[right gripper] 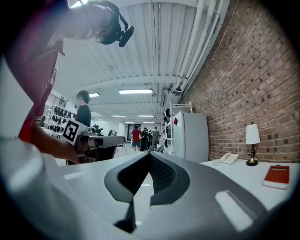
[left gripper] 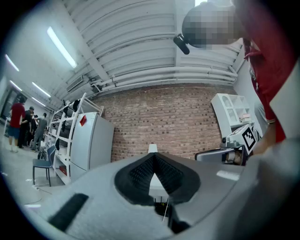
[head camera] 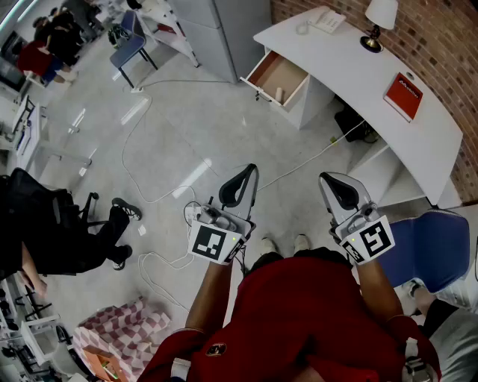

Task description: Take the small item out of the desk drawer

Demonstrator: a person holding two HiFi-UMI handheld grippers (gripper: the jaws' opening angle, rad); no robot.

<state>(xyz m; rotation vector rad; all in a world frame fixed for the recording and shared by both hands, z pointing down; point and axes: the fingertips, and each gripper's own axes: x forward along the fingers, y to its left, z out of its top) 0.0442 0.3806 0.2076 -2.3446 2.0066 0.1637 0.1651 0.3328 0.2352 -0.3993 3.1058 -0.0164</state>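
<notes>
A: White desk (head camera: 351,74), drawer (head camera: 284,73) — status?
B: Pulled out from desk front; small item (head camera: 279,94) standing inside.
A: Left gripper (head camera: 249,171), right gripper (head camera: 328,180)?
B: Jaws together on both, nothing between — held low, well apart from desk.

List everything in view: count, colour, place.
desk: one, white, curved, along the brick wall
drawer: one, pulled open, at the desk's far end
small item: one, pale, inside the drawer
lamp: one, white shade, on the desk
telephone: one, white, on the desk near the lamp
book: one, red, on the desk
far chair: one, blue, on the floor away from the desk
near chair: one, blue, at the person's right
checked cloth: one, red and white, on the floor
left gripper: one, shut, empty
right gripper: one, shut, empty
</notes>
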